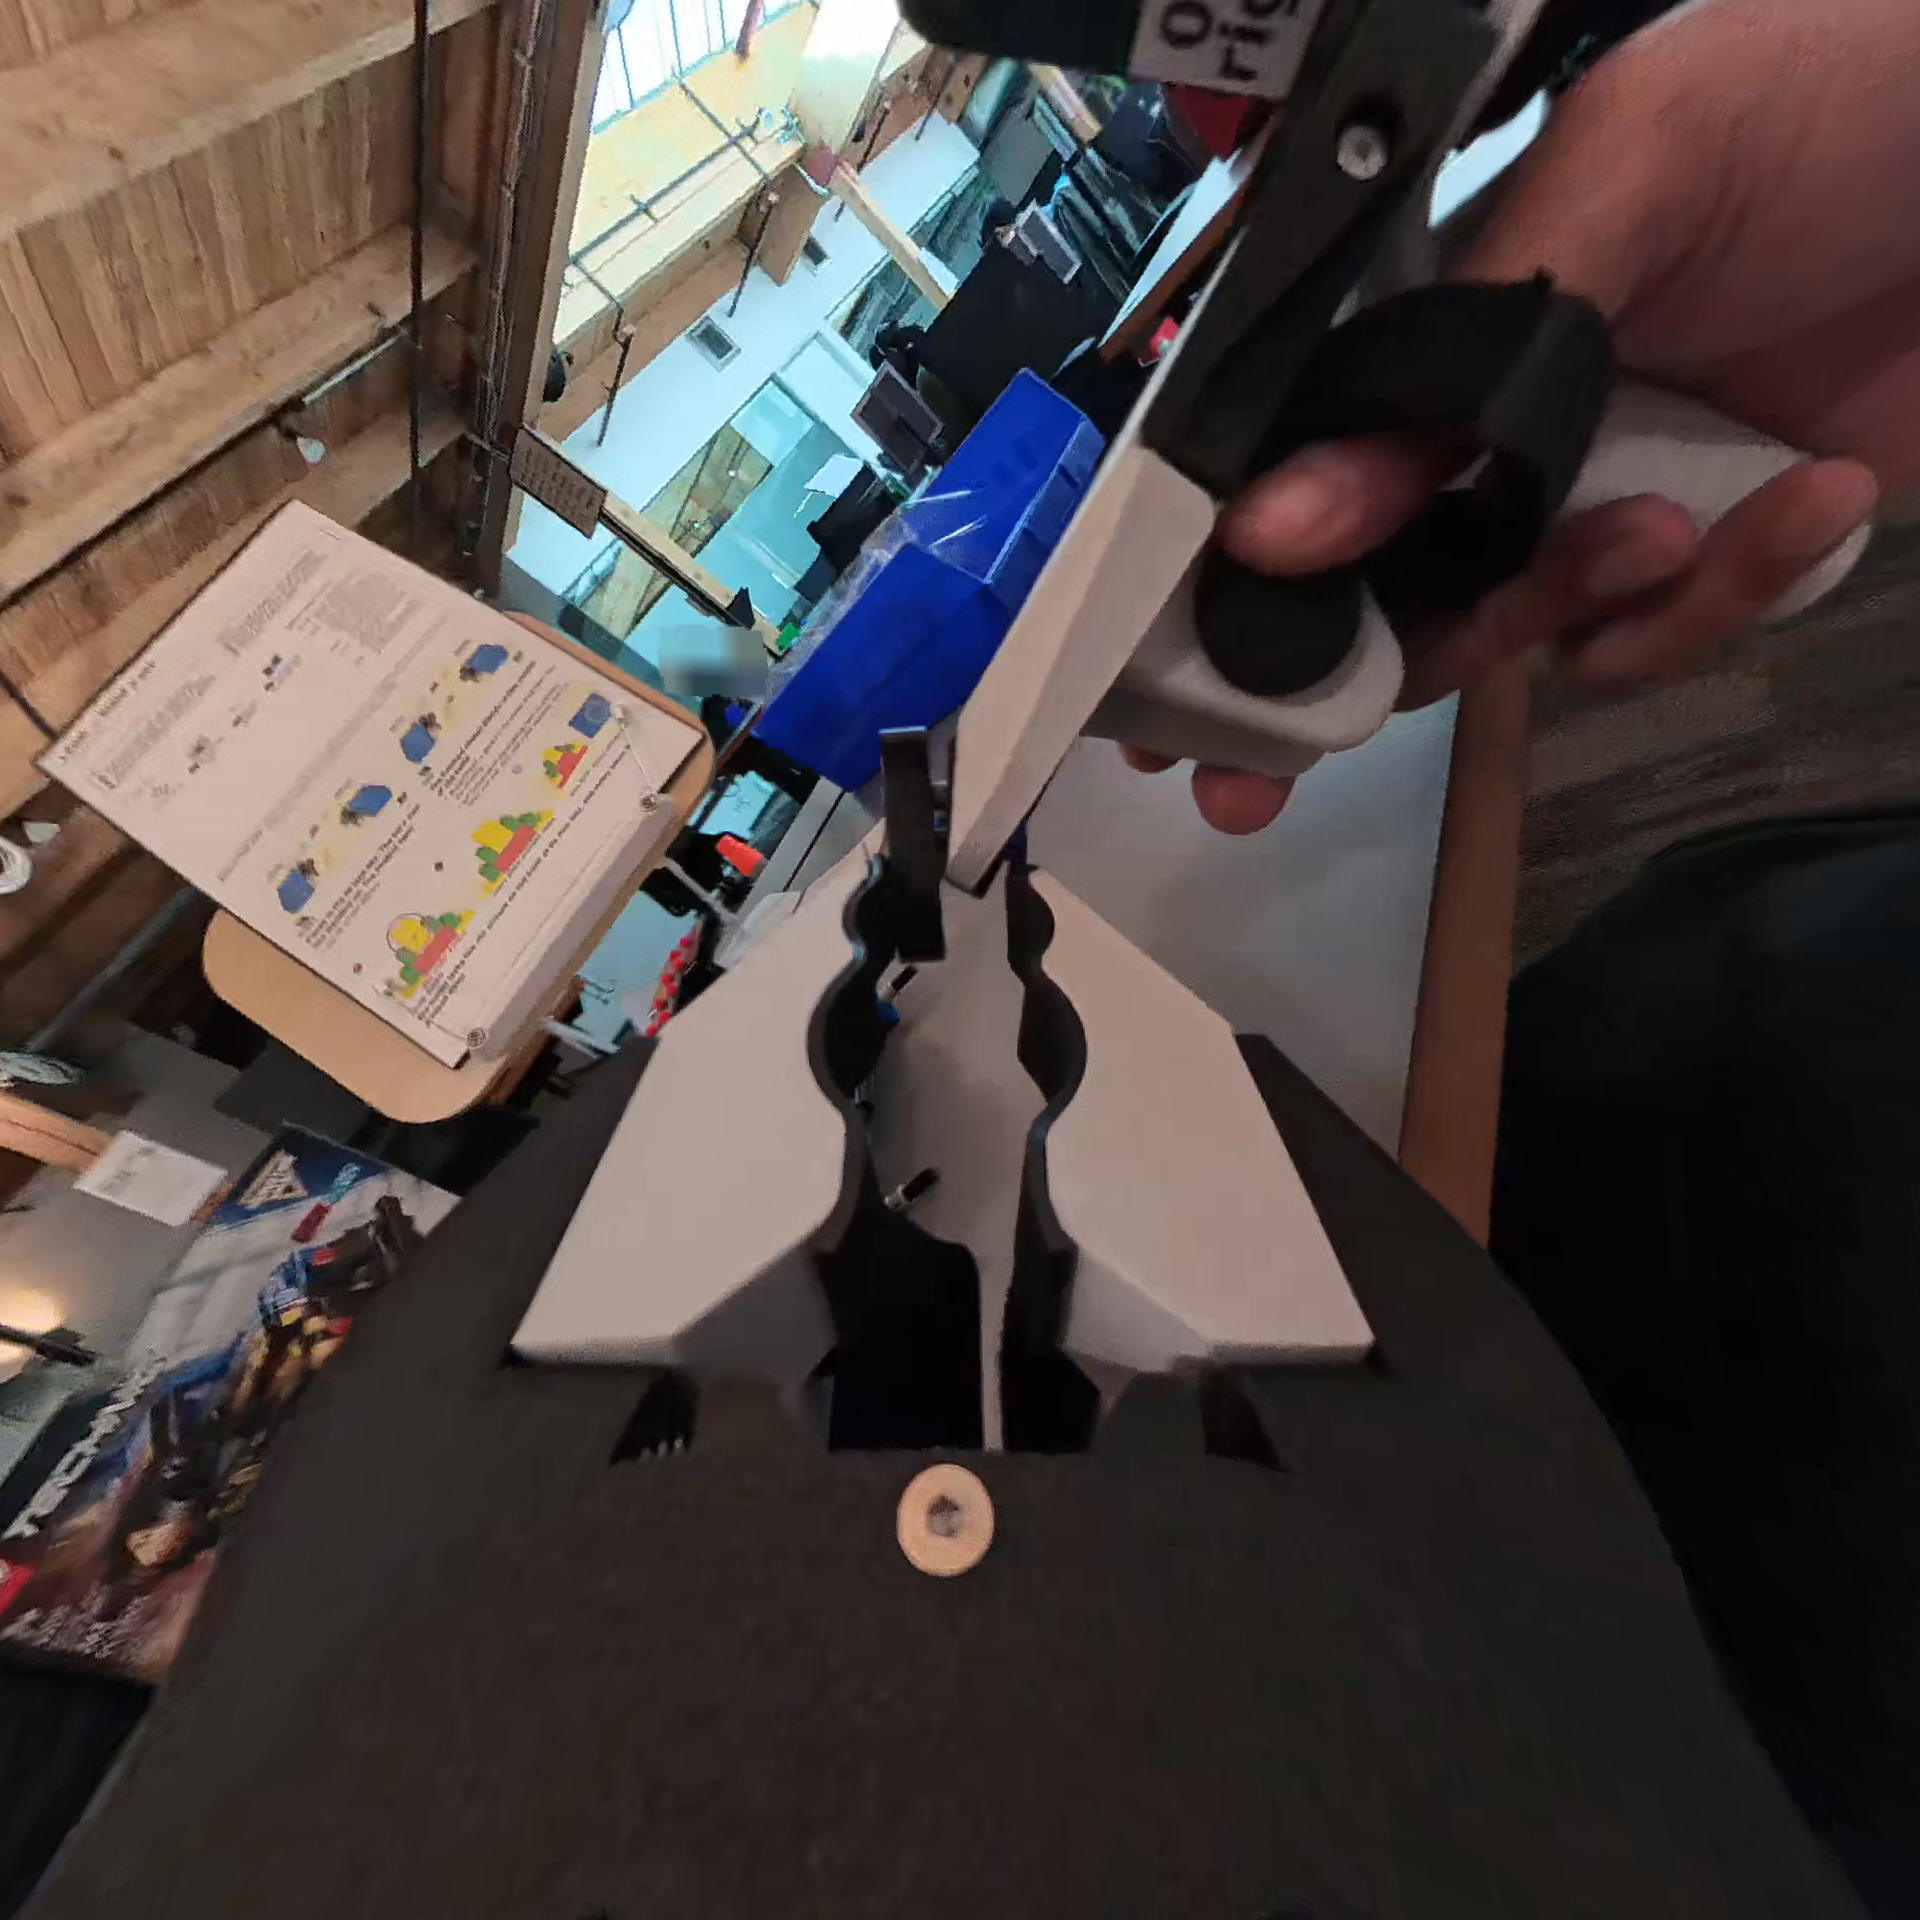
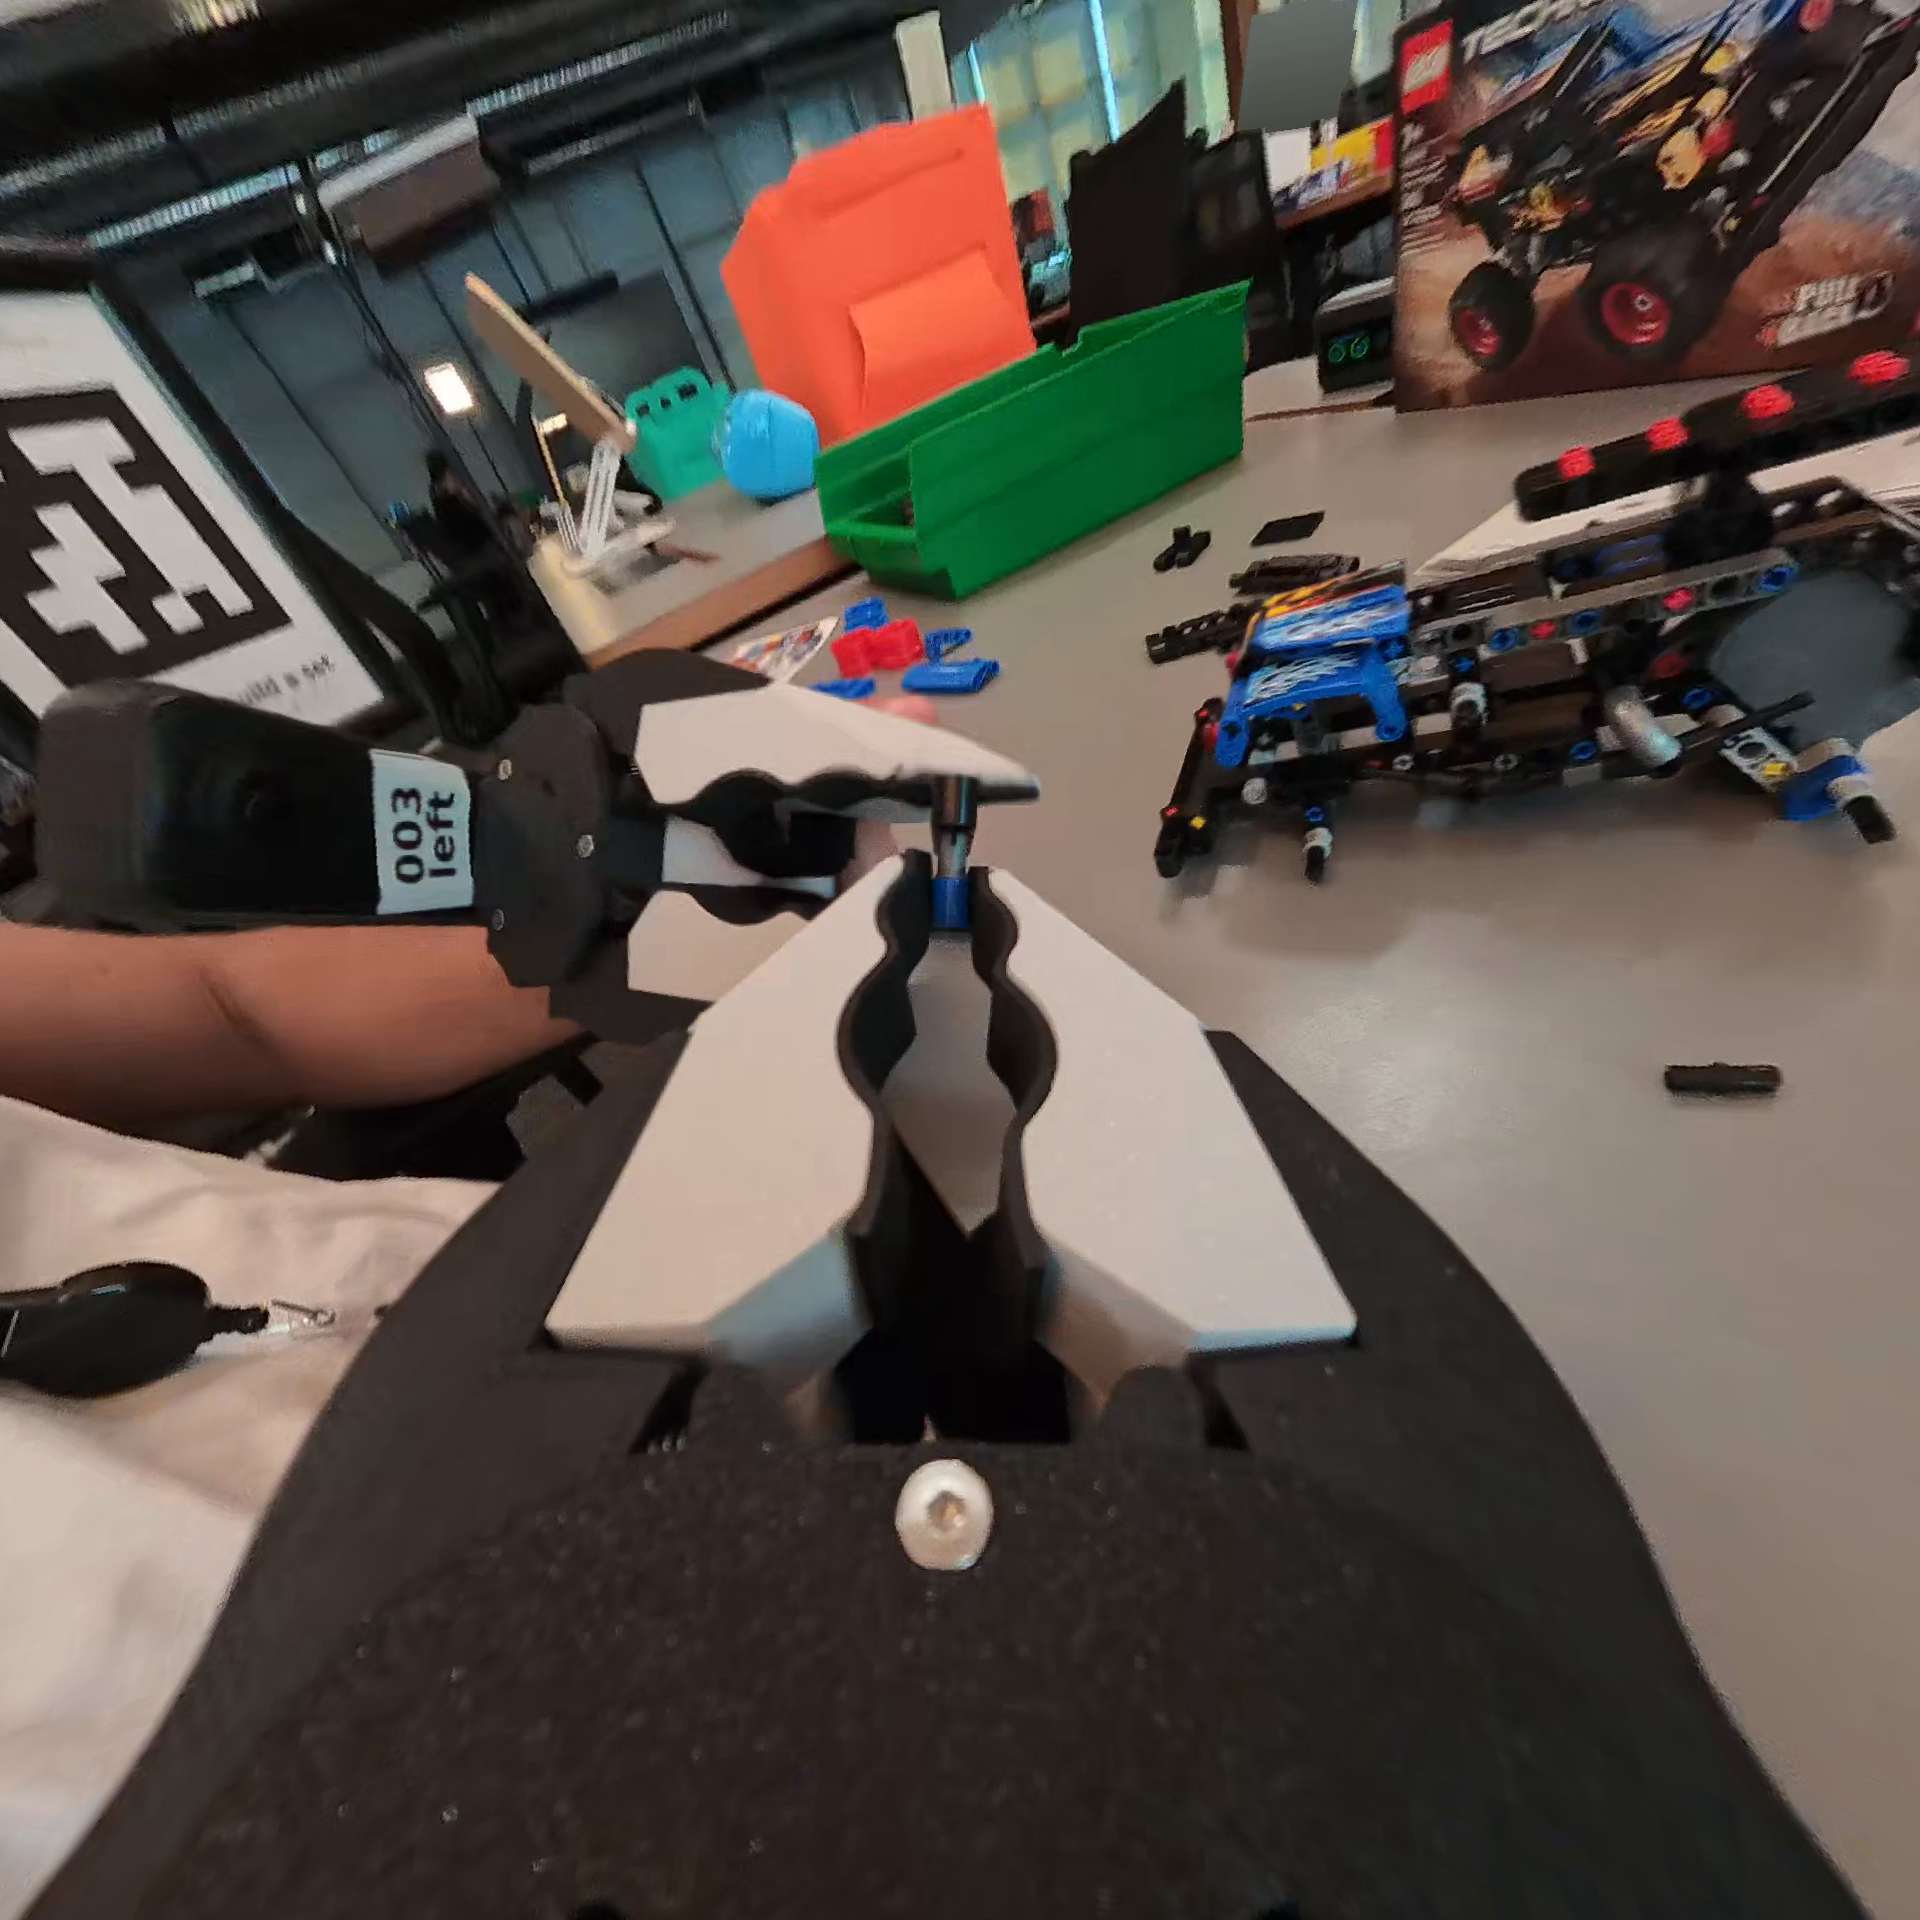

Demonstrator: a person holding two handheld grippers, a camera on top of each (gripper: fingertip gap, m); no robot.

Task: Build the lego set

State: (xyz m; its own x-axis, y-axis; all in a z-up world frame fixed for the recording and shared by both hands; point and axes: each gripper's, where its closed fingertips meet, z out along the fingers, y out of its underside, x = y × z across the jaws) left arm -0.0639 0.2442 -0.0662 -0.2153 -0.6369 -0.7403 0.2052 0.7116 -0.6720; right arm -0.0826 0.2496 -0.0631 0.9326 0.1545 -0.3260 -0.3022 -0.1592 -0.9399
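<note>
One grey tabletop (image 2: 1455, 1039): the landmark for all entries.

One printed cardboard set box (image 2: 1652, 197), upright at the table's far right edge.

One orange plastic bin (image 2: 883, 260), at the far side of the table; one green plastic bin (image 2: 1039, 457) lying just in front of it.

One part-built truck chassis of black, blue and grey beams (image 2: 1507, 686), on the table right of centre; a black beam with four red pins (image 2: 1714, 436) stands over its far end.

One right gripper, grey fingers with black pads (image 2: 948, 896), above the table's near edge, narrowly closed on one small blue connector pin (image 2: 950, 900) at its tips.

One left gripper of the same build (image 2: 935, 795), reaching in from the left above the table, its tips pinched on one short black peg (image 2: 954, 821) that stands end-on upon the blue pin.

Loose pieces on the table: a cluster of blue and red small parts (image 2: 894, 655) near the green bin, count unclear; several black parts (image 2: 1247, 551) beyond the chassis; one black axle piece (image 2: 1720, 1078) alone at the near right.
</note>
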